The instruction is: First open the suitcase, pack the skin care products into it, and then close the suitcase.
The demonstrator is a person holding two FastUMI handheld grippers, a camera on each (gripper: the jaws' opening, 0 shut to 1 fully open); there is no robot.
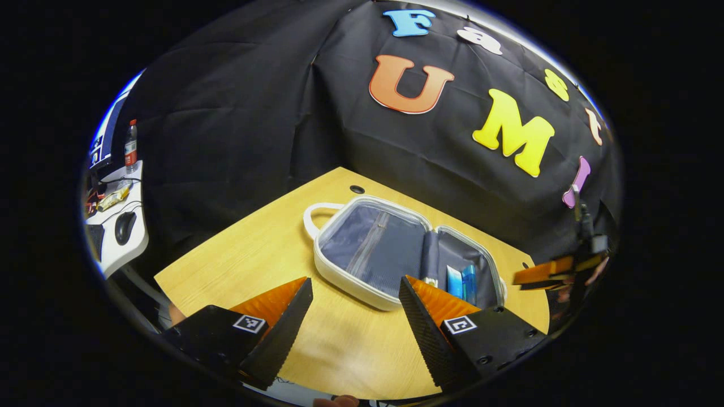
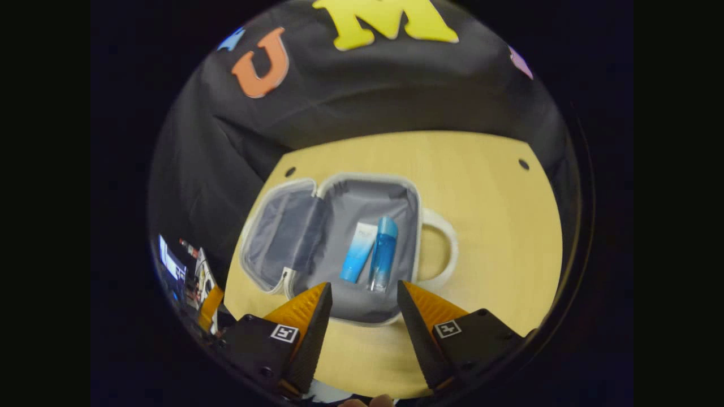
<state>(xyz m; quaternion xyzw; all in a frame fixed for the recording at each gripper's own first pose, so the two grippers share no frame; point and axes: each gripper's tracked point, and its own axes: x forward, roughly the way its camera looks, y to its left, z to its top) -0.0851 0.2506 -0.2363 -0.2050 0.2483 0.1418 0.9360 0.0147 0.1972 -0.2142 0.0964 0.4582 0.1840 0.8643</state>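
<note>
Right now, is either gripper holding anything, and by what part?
Nothing is held. The left gripper and right gripper are both open and empty; the tube and bottle lie in the suitcase.

Even overhead light falls on the pale wooden tabletop (image 1: 271,254), with a soft glare patch on its near edge in the left gripper view. The right gripper view is dimmer and slightly blurred. Fisheye distortion bends the tabletop's edges in both.

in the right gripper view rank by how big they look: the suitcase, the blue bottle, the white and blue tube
1. suitcase, lying open, by far the largest.
2. blue bottle, slightly longer than the tube.
3. white and blue tube, close in size to the bottle; they lie side by side, so the gap is small.
</note>
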